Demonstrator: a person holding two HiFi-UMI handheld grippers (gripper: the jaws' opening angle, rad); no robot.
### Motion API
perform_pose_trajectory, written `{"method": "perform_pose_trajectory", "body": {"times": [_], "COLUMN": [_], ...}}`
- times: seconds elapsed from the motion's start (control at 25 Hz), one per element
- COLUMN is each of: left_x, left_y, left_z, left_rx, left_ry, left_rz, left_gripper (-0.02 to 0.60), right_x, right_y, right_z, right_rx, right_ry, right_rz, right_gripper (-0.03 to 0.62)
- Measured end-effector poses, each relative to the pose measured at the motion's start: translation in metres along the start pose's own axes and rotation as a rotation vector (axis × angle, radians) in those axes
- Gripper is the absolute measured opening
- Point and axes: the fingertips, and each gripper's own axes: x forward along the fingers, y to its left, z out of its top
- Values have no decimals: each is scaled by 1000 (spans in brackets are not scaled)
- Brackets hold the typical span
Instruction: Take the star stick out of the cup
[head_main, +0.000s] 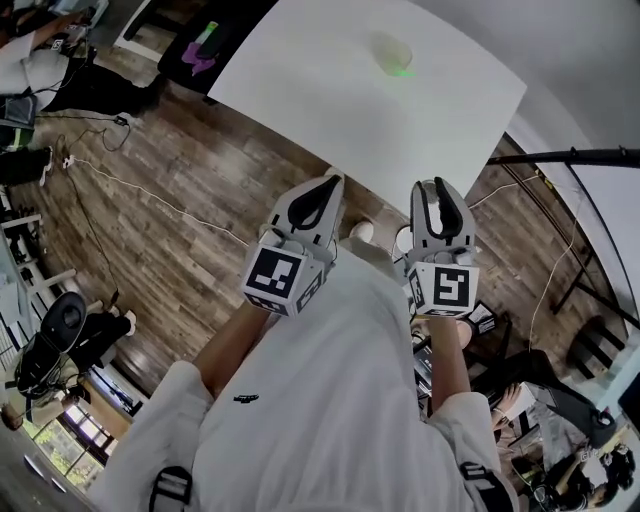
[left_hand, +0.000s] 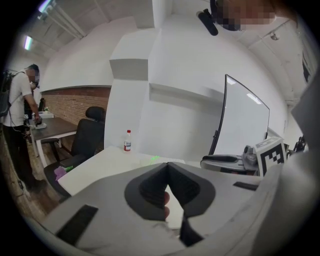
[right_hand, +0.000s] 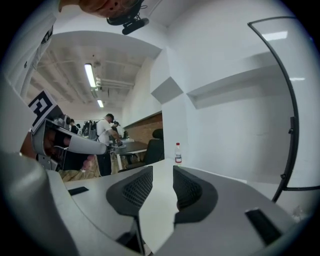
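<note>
Looking down on a white table (head_main: 300, 90) — two hand-held grippers hover by its near edge. The left gripper (head_main: 333, 184) has its jaws closed together; the right gripper (head_main: 437, 187) has its jaws slightly apart, nothing between them. Well beyond both, a clear cup (head_main: 388, 47) stands on the table, holding the green star stick (head_main: 400, 70).

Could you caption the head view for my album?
A person holds left gripper shut and right gripper open near the corner of a white table; a cup stands farther across it.
</note>
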Motion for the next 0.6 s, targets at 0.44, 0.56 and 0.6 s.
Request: {"method": "perform_pose_trajectory", "body": {"times": [0.44, 0.56, 0.6], "left_x": [60, 77, 84], "left_y": [77, 88, 91], "left_z": [32, 40, 42], "left_rx": [-29, -31, -28], "left_ry": [23, 34, 38], "left_rz": [-48, -89, -103], "left_gripper": [-6, -6, -6], "right_x": [101, 117, 123], "right_y": [-10, -18, -22], "right_z": [0, -5, -6], "right_rx": [26, 42, 41], "right_ry": [109, 125, 124], "right_rz": [-35, -72, -85], "right_gripper": [205, 230, 239]}}
